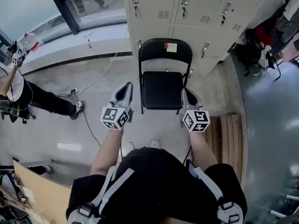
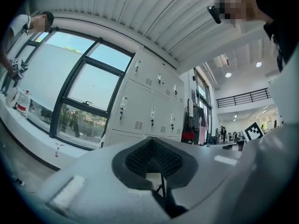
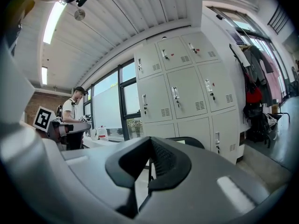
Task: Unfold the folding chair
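Observation:
The black folding chair (image 1: pixel 162 90) stands unfolded on the grey floor in front of the lockers, seat down and backrest upright with a small label on it. My left gripper (image 1: pixel 127 87) is raised just left of the seat, jaws shut and empty. My right gripper (image 1: pixel 186 94) is raised just right of the seat, also shut and empty. Neither touches the chair. In the left gripper view the closed jaws (image 2: pixel 152 141) point level at the lockers. The right gripper view shows the closed jaws (image 3: pixel 150 140) with the top of the chair's backrest (image 3: pixel 189 142) just beyond them.
Beige lockers (image 1: pixel 187 13) stand behind the chair. A person (image 1: pixel 28 97) holding other grippers stands at the left by the window ledge. A cable (image 1: pixel 88 125) runs across the floor. A wooden slatted bench (image 1: pixel 229 134) lies at the right, bags (image 1: pixel 254 45) beyond it.

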